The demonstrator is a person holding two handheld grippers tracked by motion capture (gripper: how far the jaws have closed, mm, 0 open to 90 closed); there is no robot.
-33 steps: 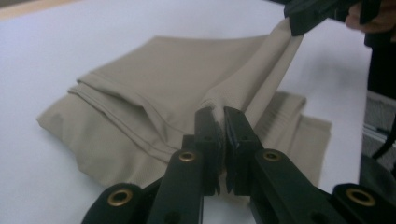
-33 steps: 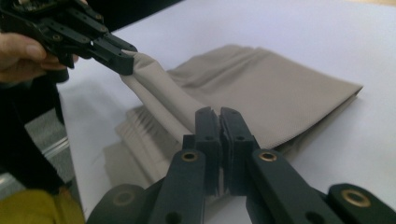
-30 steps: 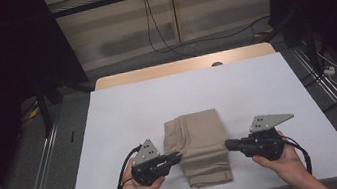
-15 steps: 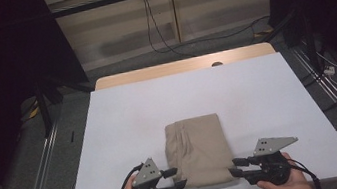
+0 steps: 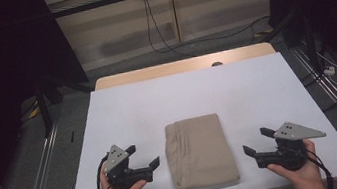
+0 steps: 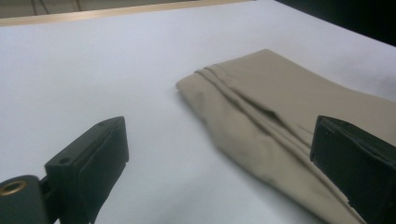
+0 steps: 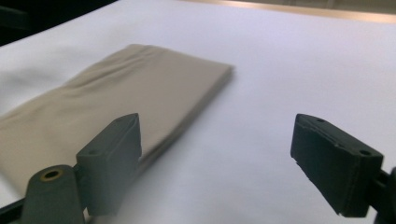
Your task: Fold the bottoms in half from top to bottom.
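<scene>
Black fingers (image 5: pixel 143 156) wide apart, empty.

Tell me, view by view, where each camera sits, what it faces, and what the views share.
High view: fixed above the person's side, looking forward and down on the white table; both hands enter from the bottom, the left gripper and right gripper flanking the folded beige cloth.
Left gripper view: rides the left gripper, looking along its open jaws, cloth ahead to the right.
Right gripper view: rides the right gripper, open jaws, cloth to the left.
Shared: all three show the cloth and white tabletop.
</scene>
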